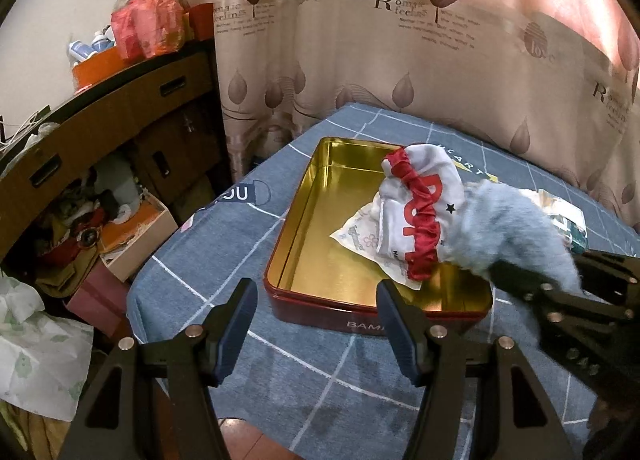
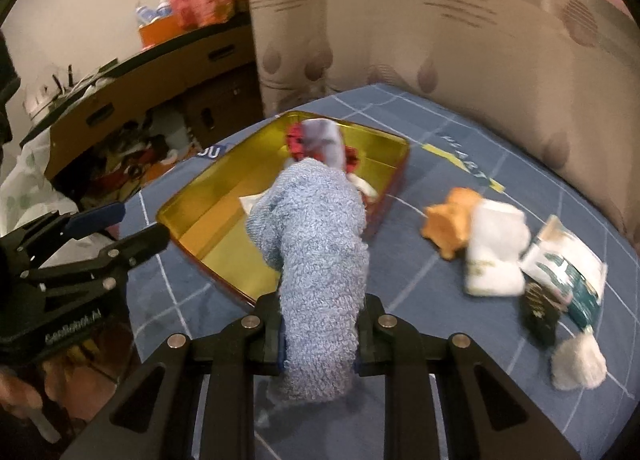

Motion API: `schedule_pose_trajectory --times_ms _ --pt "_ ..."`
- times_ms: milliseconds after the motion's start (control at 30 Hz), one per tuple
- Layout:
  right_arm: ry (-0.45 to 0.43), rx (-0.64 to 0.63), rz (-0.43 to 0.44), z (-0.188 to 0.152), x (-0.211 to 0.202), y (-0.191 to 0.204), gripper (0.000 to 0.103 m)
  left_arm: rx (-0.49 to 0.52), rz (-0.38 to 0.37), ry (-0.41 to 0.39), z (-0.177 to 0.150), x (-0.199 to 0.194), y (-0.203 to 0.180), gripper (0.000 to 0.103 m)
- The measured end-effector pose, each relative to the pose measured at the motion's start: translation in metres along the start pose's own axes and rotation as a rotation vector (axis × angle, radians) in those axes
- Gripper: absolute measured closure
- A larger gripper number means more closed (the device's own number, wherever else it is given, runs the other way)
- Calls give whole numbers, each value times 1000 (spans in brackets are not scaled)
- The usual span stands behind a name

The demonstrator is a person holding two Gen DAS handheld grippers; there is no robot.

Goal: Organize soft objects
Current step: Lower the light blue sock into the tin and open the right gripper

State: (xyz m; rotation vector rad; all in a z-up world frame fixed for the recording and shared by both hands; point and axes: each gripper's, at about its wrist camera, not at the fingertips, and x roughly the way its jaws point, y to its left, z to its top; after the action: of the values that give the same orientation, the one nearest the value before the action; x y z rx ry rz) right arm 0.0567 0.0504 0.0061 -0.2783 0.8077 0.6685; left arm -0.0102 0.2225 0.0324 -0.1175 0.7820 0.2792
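Note:
A fluffy light-blue towel (image 2: 320, 260) hangs forward from my right gripper (image 2: 320, 344), which is shut on it over the near right corner of the tin. The tin (image 2: 192, 227) is red outside and gold inside, and it stands open on the blue bedsheet. Inside it lie a white cloth with a red ruffled band (image 1: 416, 211) and a printed paper (image 1: 356, 236). In the left wrist view the blue towel (image 1: 508, 227) covers the right gripper's (image 1: 532, 280) tips. My left gripper (image 1: 318, 324) stands open just before the tin's (image 1: 304, 195) near edge, holding nothing.
On the sheet right of the tin lie an orange soft item (image 2: 448, 223), a white rolled cloth (image 2: 496, 256), a green-and-white packet (image 2: 564, 268), a dark item (image 2: 540, 316) and a white fluffy piece (image 2: 576, 364). A cluttered wooden desk (image 1: 100, 131) stands left, and a curtain (image 1: 400, 59) hangs behind.

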Motion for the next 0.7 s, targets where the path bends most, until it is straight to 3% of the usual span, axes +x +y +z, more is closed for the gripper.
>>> schedule_pose_trajectory --times_ms 200,700 --pt "31 -32 7 11 26 15 83 3 19 -6 0 -1 2 40" --pt "45 -74 -73 43 77 26 81 -23 17 -6 2 0 8 40"
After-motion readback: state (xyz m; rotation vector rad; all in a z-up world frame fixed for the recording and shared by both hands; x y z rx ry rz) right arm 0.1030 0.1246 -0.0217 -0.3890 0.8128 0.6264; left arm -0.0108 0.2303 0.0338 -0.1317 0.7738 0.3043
